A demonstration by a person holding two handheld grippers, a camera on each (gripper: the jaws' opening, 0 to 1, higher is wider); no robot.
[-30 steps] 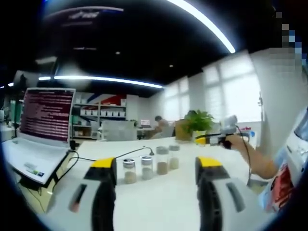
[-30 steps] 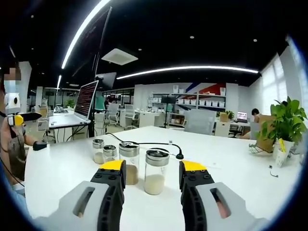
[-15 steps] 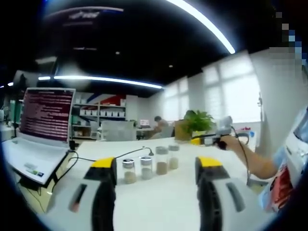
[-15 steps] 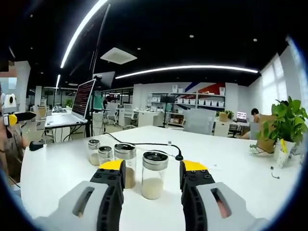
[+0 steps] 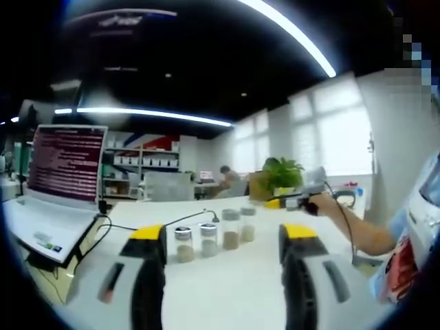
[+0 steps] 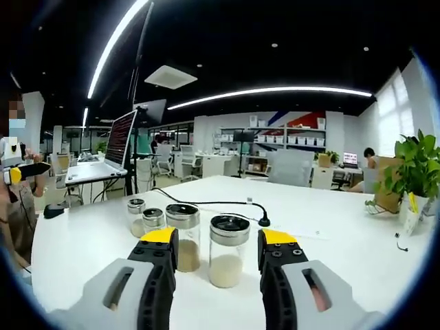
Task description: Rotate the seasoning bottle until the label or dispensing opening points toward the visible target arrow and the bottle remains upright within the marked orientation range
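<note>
Four glass seasoning bottles stand in a row on the white table [image 6: 344, 254]; nearest bottle [image 6: 228, 250] at 12 o'clock between the empty, wide-open right gripper [image 6: 217, 245]. Left gripper [image 5: 223, 240] likewise open. Likely light, slick, breakable: grasp the mid-body.

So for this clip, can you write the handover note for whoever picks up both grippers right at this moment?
Right hand-held gripper: open, holding nothing, lined up on the nearest seasoning bottle, which stands upright just ahead, between the jaw tips.
Left hand-held gripper: open, holding nothing, well back from the row of four bottles.
All four stand upright on the white table, beside a black cable; a laptop sits off to one side.
Done: approach only; no bottle is gripped or turned.
Left: close on the near bottle and rotate it upright. I can't make out a target arrow or label.
</note>
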